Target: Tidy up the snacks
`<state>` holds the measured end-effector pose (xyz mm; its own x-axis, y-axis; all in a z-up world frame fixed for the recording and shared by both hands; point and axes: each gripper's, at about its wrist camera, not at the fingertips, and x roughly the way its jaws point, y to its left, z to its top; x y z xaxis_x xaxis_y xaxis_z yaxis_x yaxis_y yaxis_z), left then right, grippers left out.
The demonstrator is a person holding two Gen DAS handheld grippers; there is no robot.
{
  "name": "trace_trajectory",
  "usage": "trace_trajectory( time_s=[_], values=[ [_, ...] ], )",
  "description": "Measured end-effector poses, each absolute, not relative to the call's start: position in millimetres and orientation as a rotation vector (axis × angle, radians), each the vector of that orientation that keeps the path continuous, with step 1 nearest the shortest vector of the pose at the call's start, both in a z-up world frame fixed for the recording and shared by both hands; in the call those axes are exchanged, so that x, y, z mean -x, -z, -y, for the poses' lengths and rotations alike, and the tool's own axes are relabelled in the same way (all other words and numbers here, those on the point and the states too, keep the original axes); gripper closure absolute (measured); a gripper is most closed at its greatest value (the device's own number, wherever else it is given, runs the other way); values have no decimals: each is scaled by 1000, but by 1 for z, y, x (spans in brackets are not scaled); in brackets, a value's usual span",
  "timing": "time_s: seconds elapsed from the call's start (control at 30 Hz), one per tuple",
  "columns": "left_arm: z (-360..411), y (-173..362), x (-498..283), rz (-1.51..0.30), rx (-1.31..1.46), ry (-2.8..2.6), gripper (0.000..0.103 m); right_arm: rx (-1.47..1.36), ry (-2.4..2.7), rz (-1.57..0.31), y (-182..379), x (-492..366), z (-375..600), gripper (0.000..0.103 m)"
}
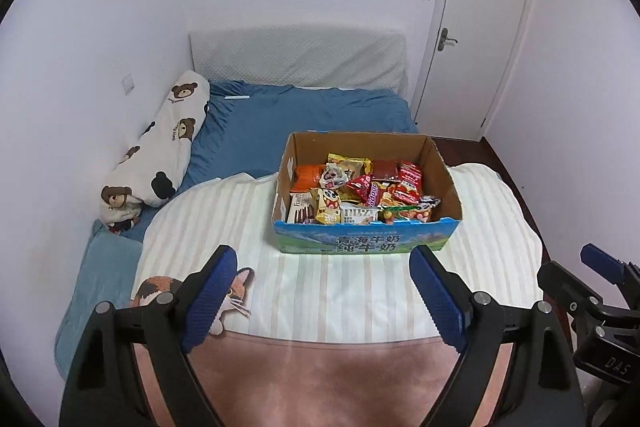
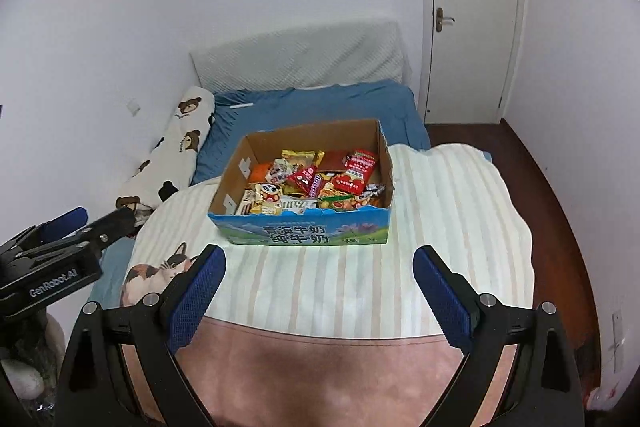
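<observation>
An open cardboard box (image 1: 442, 163) with a blue printed front (image 2: 304, 233) stands on a striped cream blanket (image 1: 328, 287) on the bed. It is filled with several snack packets (image 1: 360, 193) in red, yellow and orange wrappers (image 2: 316, 183). My left gripper (image 1: 322, 259) hangs open above the blanket, short of the box, with nothing between its blue pads. My right gripper (image 2: 320, 259) is likewise open and empty, a little back from the box front. Each gripper shows at the edge of the other's view: the right one (image 1: 600, 263), the left one (image 2: 68, 223).
A bear-print bolster (image 1: 160, 147) lies along the left wall on a blue sheet (image 1: 300, 115). A white padded headboard (image 1: 296, 59) stands at the back, a closed white door (image 1: 476, 27) at the right. A pink blanket edge (image 1: 320, 367) lies nearest. Dark wood floor (image 2: 560, 207) runs beside the bed.
</observation>
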<state>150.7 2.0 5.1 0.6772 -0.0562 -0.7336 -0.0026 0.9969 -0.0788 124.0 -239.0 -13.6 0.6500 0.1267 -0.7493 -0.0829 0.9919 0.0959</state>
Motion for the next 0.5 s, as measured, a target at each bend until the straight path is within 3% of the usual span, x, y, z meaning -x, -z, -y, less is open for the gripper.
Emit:
trace_trajectory(
  time_s=[0.23,0.33,0.43,0.5],
  values=[
    [0,-9,-143,-807,69,26,15,-41,-124,-823,-3,-110,237,6],
    [4,-4,-150,-819,57,35,15,-43,-109,-833,3,-118,238,0],
    [9,3,-161,-831,45,39,1,-59,-100,-845,11,-129,241,0],
    [11,8,-169,-832,38,35,0,-59,-87,-845,16,-138,241,0]
  ],
)
